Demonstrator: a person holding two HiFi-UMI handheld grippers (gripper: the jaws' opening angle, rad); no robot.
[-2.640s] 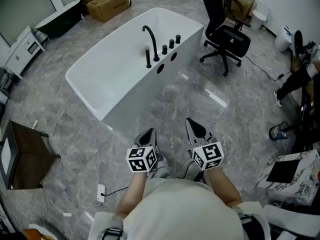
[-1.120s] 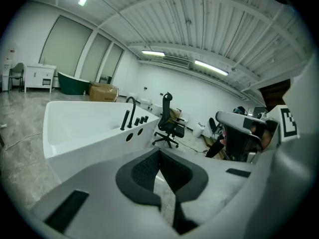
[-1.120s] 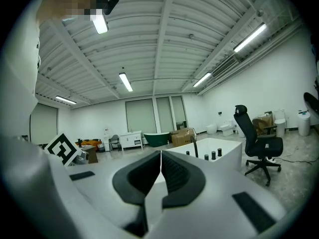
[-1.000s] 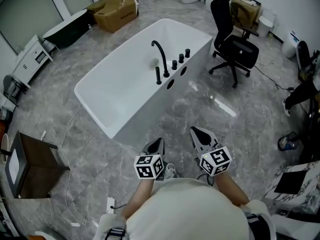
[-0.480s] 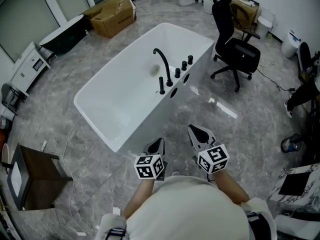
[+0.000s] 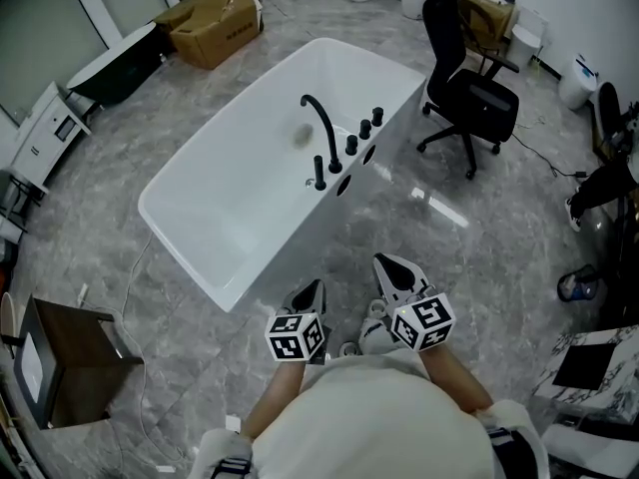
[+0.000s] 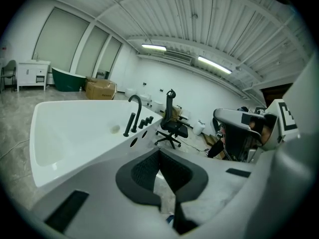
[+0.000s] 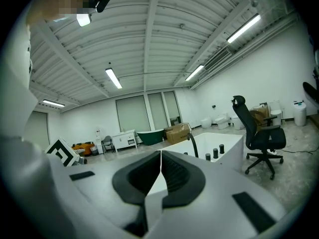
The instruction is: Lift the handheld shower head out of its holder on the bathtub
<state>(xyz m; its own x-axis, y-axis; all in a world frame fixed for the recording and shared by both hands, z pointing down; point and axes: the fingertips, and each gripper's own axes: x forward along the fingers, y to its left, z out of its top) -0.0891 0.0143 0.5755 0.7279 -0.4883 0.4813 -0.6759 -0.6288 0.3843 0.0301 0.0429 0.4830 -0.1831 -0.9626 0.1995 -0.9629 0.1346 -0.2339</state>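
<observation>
The white bathtub (image 6: 215, 203) stands on the grey floor ahead of me. On its near rim rise a black curved faucet (image 6: 319, 118), the black handheld shower head (image 6: 319, 173) upright in its holder, and three black knobs (image 6: 364, 129). In the left gripper view the shower head (image 7: 129, 124) stands just in front of the faucet (image 7: 134, 103). My left gripper (image 6: 313, 289) and right gripper (image 6: 391, 265) are held low before me, well short of the tub and both shut on nothing. The left gripper (image 7: 159, 151) points at the tub's near side; the right gripper (image 8: 160, 153) points over the tub (image 8: 219, 143).
A black office chair (image 6: 464, 78) stands right of the tub's far end. A cardboard box (image 6: 210, 13) lies beyond the tub. A dark wooden stand (image 6: 60, 362) and a floor cable (image 6: 135, 277) are at the left. A person's legs (image 6: 599, 183) show at the right edge.
Both grippers have moved forward together toward the bathtub, which now lies a little nearer and more to the left in the head view. Both pairs of jaws stayed shut.
</observation>
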